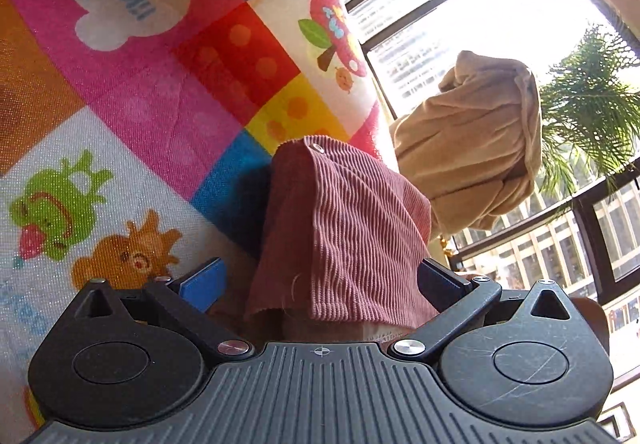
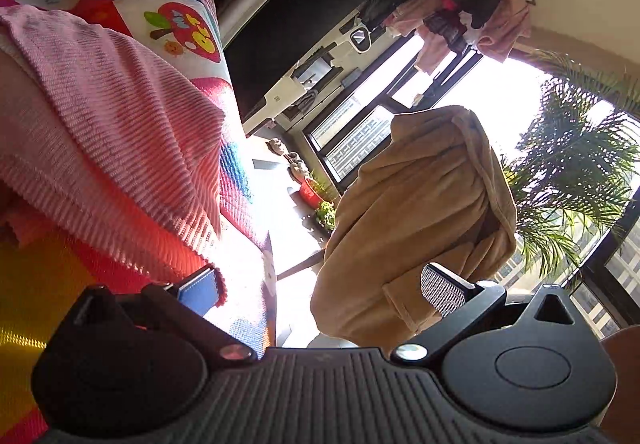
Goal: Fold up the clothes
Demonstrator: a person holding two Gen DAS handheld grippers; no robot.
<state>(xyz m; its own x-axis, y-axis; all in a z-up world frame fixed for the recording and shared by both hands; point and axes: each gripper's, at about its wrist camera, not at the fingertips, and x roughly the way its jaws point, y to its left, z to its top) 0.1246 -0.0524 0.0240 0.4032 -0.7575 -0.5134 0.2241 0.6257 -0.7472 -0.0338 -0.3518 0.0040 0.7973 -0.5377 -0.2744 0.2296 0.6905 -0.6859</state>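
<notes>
You are spreading both grippers wide, the left gripper (image 1: 320, 284) straddling limp, light pink ribbed cloth (image 1: 344, 228), the right gripper (image 2: 320, 290) gripping nothing; pinching its hem looks safest.

A pink ribbed garment (image 1: 340, 228) hangs between the fingers of my left gripper (image 1: 320, 280), draped over them so its lower raw-looking hem falls just in front of my housing. The ribs run lengthwise down the cloth, and a small metal snap sits near its upper corner. Its far edge rests against the cartoon-print patchwork cover (image 1: 132, 84). From my right side the same pink ribbed garment (image 2: 120, 132) spreads in loose folds across that cover, one edge trailing down to the blue pad of my right gripper (image 2: 320, 290). Beyond it, a tan fleece garment (image 2: 420, 220) hangs bunched and creased, apart from the pink one.
</notes>
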